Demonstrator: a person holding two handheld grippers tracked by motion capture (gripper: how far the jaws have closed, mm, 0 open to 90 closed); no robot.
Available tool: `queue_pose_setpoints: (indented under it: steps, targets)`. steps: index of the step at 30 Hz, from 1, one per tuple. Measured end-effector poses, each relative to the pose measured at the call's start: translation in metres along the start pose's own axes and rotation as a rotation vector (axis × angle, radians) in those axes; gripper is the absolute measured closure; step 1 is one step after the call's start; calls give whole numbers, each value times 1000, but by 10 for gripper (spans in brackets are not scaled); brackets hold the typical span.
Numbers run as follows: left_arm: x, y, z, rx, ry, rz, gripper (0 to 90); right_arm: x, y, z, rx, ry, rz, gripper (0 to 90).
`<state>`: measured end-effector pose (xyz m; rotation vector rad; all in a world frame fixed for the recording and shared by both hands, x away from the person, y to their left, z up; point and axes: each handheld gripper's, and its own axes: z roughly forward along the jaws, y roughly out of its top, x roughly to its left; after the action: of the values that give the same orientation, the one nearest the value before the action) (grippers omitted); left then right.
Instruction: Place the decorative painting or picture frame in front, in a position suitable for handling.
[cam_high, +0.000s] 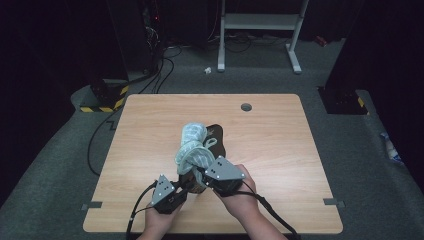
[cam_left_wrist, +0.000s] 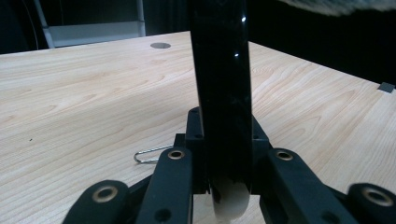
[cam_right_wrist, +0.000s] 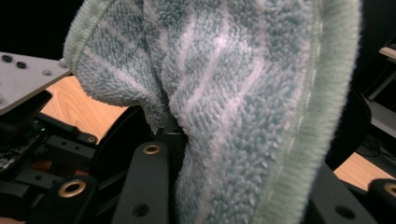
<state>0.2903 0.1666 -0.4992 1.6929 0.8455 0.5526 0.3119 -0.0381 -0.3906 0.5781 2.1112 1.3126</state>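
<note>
Towelling, pale green striped terry (cam_right_wrist: 224, 93), is clenched by the right gripper (cam_high: 206, 175); left gripper (cam_high: 184, 189) pinches a dark flat object (cam_left_wrist: 219, 79) (seemingly steadying it).

High view above the near edge, facing forward-down; both gripper views close in, table (cam_high: 150, 130) shared
</note>
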Motion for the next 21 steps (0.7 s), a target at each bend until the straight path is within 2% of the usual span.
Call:
queue_pose_setpoints:
  steps: [2,6,9,14,18,21]
  targets:
    - [0,0,0,0,-1,-2,783,-3,-1,0,0,-4,11,660]
    - [0,0,1,1,-6,-3,784,-22,-5,4,13,-44,38,661]
    - [0,1,1,3,-7,-8,786,-43,-8,8,30,-97,61,662]
    - [0,0,1,1,-5,2,784,-89,-18,18,96,-195,141,662]
    - [0,0,1,0,-7,2,784,-107,-29,23,143,-235,171,662]
    - [0,0,1,0,-7,0,785,-110,-35,26,162,-241,183,662]
